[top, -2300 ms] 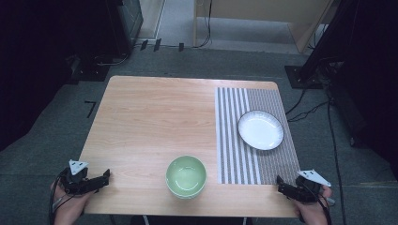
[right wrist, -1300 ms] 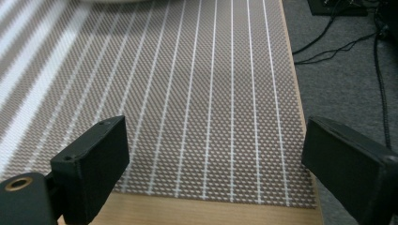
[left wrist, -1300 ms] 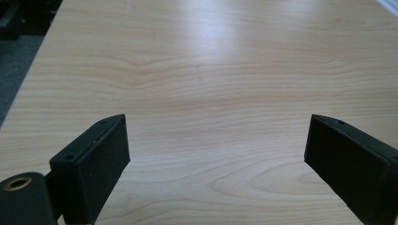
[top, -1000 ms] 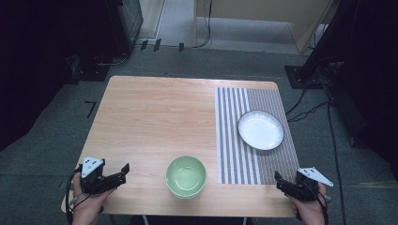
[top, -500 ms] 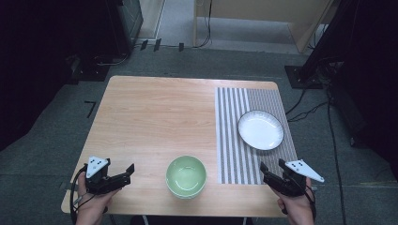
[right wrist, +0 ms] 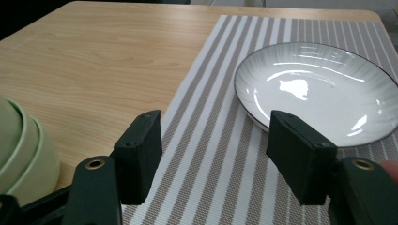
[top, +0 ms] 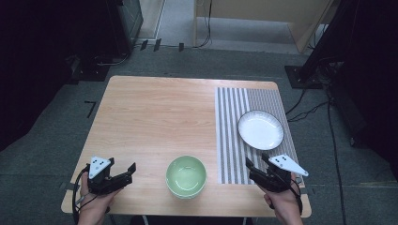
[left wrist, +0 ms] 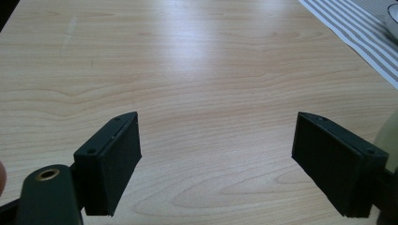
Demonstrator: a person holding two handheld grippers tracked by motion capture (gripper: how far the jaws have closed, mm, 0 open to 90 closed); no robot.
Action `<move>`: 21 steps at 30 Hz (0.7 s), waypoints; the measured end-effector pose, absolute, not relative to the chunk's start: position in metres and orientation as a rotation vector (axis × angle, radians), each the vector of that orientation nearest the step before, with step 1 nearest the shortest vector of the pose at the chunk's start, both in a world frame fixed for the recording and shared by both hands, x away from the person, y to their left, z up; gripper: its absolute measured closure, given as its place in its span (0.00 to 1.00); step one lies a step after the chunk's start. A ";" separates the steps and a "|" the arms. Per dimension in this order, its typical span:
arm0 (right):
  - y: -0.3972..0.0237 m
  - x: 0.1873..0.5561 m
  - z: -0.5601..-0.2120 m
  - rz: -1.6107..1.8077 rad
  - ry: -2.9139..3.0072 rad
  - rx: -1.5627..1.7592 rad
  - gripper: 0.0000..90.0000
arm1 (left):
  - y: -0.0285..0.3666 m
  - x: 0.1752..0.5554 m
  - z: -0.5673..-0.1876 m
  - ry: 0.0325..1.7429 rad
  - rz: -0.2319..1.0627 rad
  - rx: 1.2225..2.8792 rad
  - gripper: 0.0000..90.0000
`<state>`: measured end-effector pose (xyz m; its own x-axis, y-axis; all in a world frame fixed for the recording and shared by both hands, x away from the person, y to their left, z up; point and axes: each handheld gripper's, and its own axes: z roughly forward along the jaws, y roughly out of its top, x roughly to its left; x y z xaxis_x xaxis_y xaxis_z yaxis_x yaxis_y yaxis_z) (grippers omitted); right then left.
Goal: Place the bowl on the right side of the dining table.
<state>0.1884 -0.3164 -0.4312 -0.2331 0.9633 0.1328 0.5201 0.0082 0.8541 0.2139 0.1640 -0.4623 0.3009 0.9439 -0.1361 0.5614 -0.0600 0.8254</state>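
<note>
A: What could go wrong from here, do you think?

B: The right tongs [top: 258, 168] hover over the near edge of the striped placemat [top: 234, 140], aimed toward one o'clock at the white plate [top: 260, 129]. That plate has a low, sloping rim, so if the tongs come in too flat they could shove it along the mat rather than get a jaw under its edge. A glossy rim could also slip out of a shallow pinch.

A: And the green bowl [top: 186, 176]?

B: It sits near the front edge of the tabletop [top: 155, 117], between the two hands, at about nine o'clock from the right tongs. A careless sweep from either side might knock it off the front.

A: How do the right tongs stand?

B: Spread, though the jaws have just been closing a little. Nothing is between them; in the right gripper view you see placemat and plate [right wrist: 314, 91] through the gap, untouched.

A: The left tongs [top: 123, 172]?

B: Spread wide over bare wood at the front left corner, also narrowed slightly, holding nothing. The bowl lies at roughly three o'clock from them, near but apart.
</note>
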 end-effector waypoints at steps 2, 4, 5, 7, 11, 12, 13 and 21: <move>-0.308 0.191 -0.428 1.164 1.801 1.502 0.40 | 0.164 0.214 -0.462 1.361 0.572 1.729 0.17; -0.304 0.192 -0.428 1.168 1.805 1.494 0.40 | 0.164 0.213 -0.462 1.357 0.569 1.729 0.17; -0.299 0.193 -0.426 1.176 1.816 1.481 0.39 | 0.165 0.213 -0.462 1.346 0.561 1.729 0.14; -0.296 0.194 -0.425 1.181 1.820 1.474 0.38 | 0.165 0.213 -0.462 1.344 0.560 1.727 0.13; -0.284 0.197 -0.421 1.205 1.841 1.453 0.34 | 0.166 0.214 -0.463 1.343 0.553 1.725 0.12; -0.282 0.197 -0.420 1.206 1.848 1.448 0.33 | 0.166 0.214 -0.463 1.343 0.552 1.724 0.12; -0.280 0.197 -0.420 1.209 1.853 1.442 0.33 | 0.166 0.214 -0.463 1.341 0.551 1.724 0.11; -0.262 0.200 -0.417 1.227 1.889 1.406 0.30 | 0.165 0.214 -0.464 1.329 0.540 1.730 0.10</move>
<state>0.2002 -0.2620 -0.4165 -0.3558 0.9257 0.1282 0.4937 0.0697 0.8668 0.2139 0.1648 -0.4636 0.3375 0.9276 -0.1601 0.5527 -0.0576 0.8314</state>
